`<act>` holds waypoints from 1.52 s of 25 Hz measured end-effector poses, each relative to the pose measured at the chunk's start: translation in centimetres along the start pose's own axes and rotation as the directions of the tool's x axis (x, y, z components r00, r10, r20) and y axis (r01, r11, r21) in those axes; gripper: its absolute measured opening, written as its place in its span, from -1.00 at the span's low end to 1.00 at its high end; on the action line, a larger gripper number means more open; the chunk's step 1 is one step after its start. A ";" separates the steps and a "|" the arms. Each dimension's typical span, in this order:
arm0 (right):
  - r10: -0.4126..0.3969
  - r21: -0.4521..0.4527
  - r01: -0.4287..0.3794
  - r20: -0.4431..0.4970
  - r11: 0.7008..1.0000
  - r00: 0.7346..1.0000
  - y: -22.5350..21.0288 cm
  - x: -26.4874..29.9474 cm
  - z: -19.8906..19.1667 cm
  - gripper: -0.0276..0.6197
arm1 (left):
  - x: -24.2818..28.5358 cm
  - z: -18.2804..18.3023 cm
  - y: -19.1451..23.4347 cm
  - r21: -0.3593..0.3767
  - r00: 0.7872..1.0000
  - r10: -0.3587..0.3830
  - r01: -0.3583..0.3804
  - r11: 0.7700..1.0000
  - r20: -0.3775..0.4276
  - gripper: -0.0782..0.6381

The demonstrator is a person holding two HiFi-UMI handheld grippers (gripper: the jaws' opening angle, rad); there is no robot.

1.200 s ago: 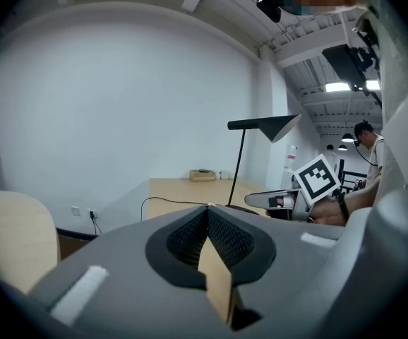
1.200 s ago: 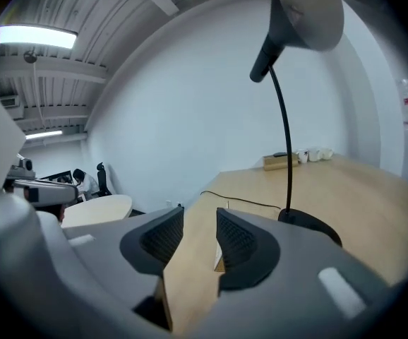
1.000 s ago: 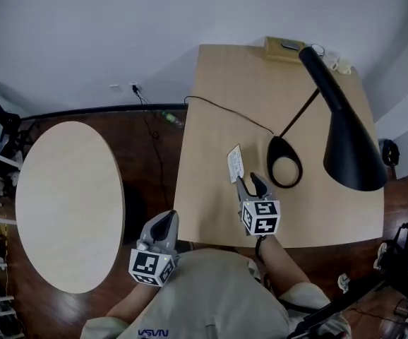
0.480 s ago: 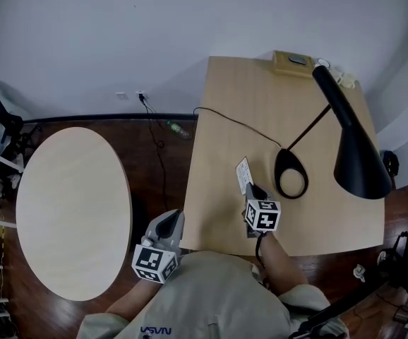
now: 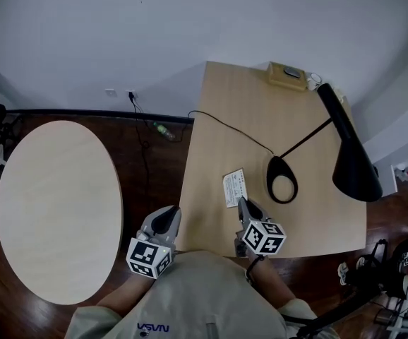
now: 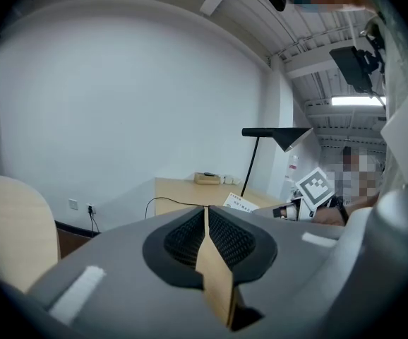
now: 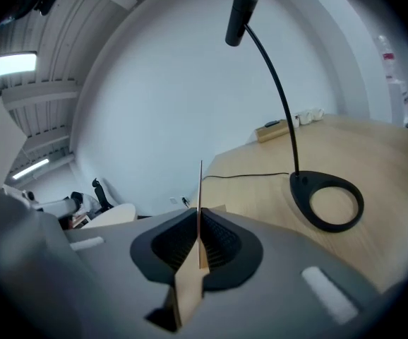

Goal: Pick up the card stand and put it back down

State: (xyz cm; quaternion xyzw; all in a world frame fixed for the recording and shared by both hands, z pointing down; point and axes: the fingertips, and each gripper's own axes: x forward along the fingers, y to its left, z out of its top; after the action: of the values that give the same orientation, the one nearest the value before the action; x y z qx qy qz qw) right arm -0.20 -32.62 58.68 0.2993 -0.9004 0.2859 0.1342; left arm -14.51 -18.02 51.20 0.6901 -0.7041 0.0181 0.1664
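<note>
Pinching the card stand point(image 5: 235, 188) edge-on, the right gripper point(image 5: 244, 205) has just closed its jaws on it over the wooden desk point(image 5: 260, 111), left of the desk lamp's ring base point(image 5: 282, 180). The left gripper point(image 5: 165, 219) hangs off the desk's near edge. Its jaws have just eased apart slightly but are all but together, with nothing between them.

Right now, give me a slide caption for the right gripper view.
Right gripper, jaws just closed on the thin card stand seen edge-on, beside the black lamp base on the wooden desk.
</note>
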 end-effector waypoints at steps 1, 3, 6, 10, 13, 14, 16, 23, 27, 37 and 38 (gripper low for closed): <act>0.023 -0.001 -0.023 0.018 1.000 1.000 1.2 -0.7 0.7 -0.87 | -0.1 0.1 0.1 -0.002 1.000 -0.004 0.004 1.000 0.005 -0.73; 0.068 -0.010 -0.068 0.052 0.998 0.996 3.5 -2.0 2.1 -0.87 | -0.5 0.3 0.2 -0.005 1.000 -0.008 0.008 1.000 0.017 -0.73; 0.127 -0.035 -0.124 0.094 0.992 0.987 6.8 -3.9 4.1 -0.87 | -1.3 0.9 0.6 -0.010 0.999 -0.002 0.002 1.000 0.037 -0.72; 0.206 -0.114 -0.194 0.104 0.974 0.973 11.2 -6.3 6.0 -0.87 | -2.8 2.7 0.9 -0.006 0.998 0.017 -0.016 1.000 0.060 -0.72; 0.271 -0.181 -0.250 0.102 0.951 0.957 14.4 -7.5 7.1 -0.87 | -4.0 4.2 0.7 0.009 0.997 0.017 -0.018 1.000 0.079 -0.76; 0.286 -0.199 -0.262 0.103 0.944 0.953 15.2 -7.9 7.4 -0.87 | -4.4 4.7 0.5 0.014 0.996 0.016 -0.018 1.000 0.093 -0.77; 0.309 -0.232 -0.279 0.104 0.932 0.945 16.7 -8.5 8.1 -0.87 | -5.1 5.8 0.3 0.021 0.992 0.022 -0.024 0.999 0.121 -0.77; 0.360 -0.323 -0.315 0.088 0.893 0.929 19.9 -9.2 8.8 -0.87 | -6.8 7.7 0.0 0.052 0.986 0.030 -0.039 0.998 0.166 -0.77; 0.371 -0.322 -0.331 0.072 0.887 0.926 20.6 -8.8 8.2 -0.87 | -7.6 7.9 0.3 0.055 0.984 0.038 -0.048 0.997 0.174 -0.77; 0.383 -0.310 -0.348 0.056 0.884 0.922 20.5 -8.5 7.9 -0.87 | -7.3 8.2 -0.5 0.062 0.985 0.037 -0.048 0.997 0.167 -0.78; 0.383 -0.311 -0.349 0.056 0.884 0.922 20.4 -8.5 7.9 -0.87 | -7.2 8.2 -0.5 0.062 0.985 0.039 -0.050 0.997 0.167 -0.78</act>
State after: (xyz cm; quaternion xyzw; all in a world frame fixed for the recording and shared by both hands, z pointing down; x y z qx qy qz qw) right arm -6.67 -19.95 39.97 0.1165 -0.9793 0.1508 0.0683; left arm -15.83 -13.16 41.51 0.6784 -0.7298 -0.0126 0.0838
